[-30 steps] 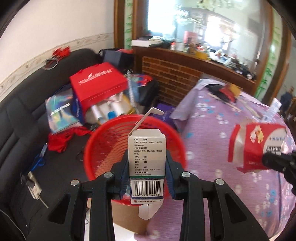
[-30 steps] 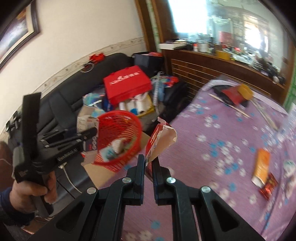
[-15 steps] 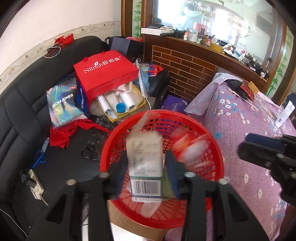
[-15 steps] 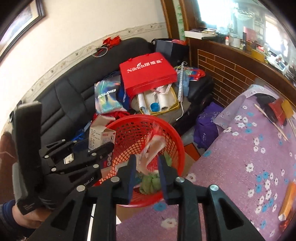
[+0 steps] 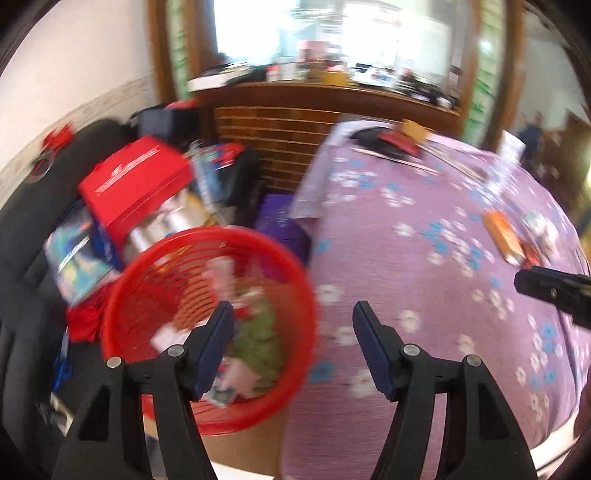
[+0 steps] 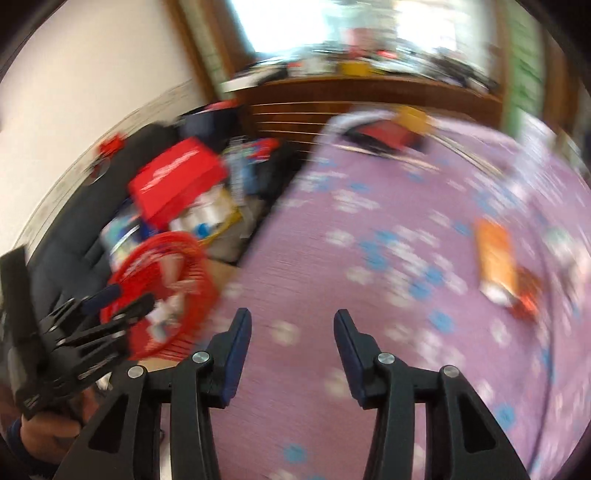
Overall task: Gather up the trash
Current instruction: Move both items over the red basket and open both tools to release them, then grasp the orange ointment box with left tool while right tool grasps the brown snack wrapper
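White wall (image 5: 74, 66) with patterned border running behind a black sofa (image 5: 22, 221). Bright daylight is glaring through a wood-framed window (image 5: 332, 33). Brick-faced counter (image 5: 280, 147) beneath is carrying blurred clutter. Purple floral cloth (image 6: 388, 258) is covering the table.

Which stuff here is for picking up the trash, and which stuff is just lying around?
For the job:
- red basket with trash inside
- orange packet on the purple flowered tablecloth
- left gripper and right gripper, both open and empty

Just lying about:
- red gift bag on the black sofa
- wooden counter behind
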`<act>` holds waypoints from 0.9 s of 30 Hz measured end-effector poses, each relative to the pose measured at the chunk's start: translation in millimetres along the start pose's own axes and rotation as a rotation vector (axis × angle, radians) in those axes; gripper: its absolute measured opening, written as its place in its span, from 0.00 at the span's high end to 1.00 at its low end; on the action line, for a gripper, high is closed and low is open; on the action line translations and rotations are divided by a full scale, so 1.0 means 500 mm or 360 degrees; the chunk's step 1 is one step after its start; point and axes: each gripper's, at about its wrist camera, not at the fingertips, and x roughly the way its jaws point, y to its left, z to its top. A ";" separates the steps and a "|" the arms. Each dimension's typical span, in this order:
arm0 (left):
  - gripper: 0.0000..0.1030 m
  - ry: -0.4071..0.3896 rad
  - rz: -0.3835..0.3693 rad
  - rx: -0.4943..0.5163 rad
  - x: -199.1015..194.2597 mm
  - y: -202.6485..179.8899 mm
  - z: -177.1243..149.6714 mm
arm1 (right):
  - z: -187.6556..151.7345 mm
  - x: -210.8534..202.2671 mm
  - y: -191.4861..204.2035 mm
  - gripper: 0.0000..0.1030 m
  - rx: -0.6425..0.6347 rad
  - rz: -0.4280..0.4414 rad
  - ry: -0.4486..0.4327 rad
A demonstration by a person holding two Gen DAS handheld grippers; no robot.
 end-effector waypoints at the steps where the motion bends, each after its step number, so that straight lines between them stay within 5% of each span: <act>1: 0.36 -0.0004 -0.0023 0.0038 0.002 -0.023 0.002 | -0.008 -0.007 -0.036 0.52 0.0069 -0.0041 0.0002; 5: 0.36 0.0021 -0.0098 0.0115 0.007 -0.093 -0.002 | -0.026 -0.044 -0.161 0.52 0.0230 -0.0228 -0.0018; 11: 0.36 0.0067 -0.0061 0.0159 -0.002 -0.174 -0.014 | 0.007 -0.059 -0.325 0.52 0.0317 -0.0442 -0.0001; 14: 0.35 0.0092 -0.0035 0.0157 -0.011 -0.205 -0.024 | 0.037 -0.037 -0.387 0.52 0.0393 -0.0439 0.0026; 23: 0.34 0.0103 0.0113 0.0190 -0.036 -0.242 -0.043 | 0.107 0.098 -0.425 0.52 0.0372 -0.0436 0.0132; 27: 0.33 0.0115 0.0119 0.0193 -0.034 -0.254 -0.035 | 0.102 0.143 -0.429 0.64 0.0376 -0.0432 0.0227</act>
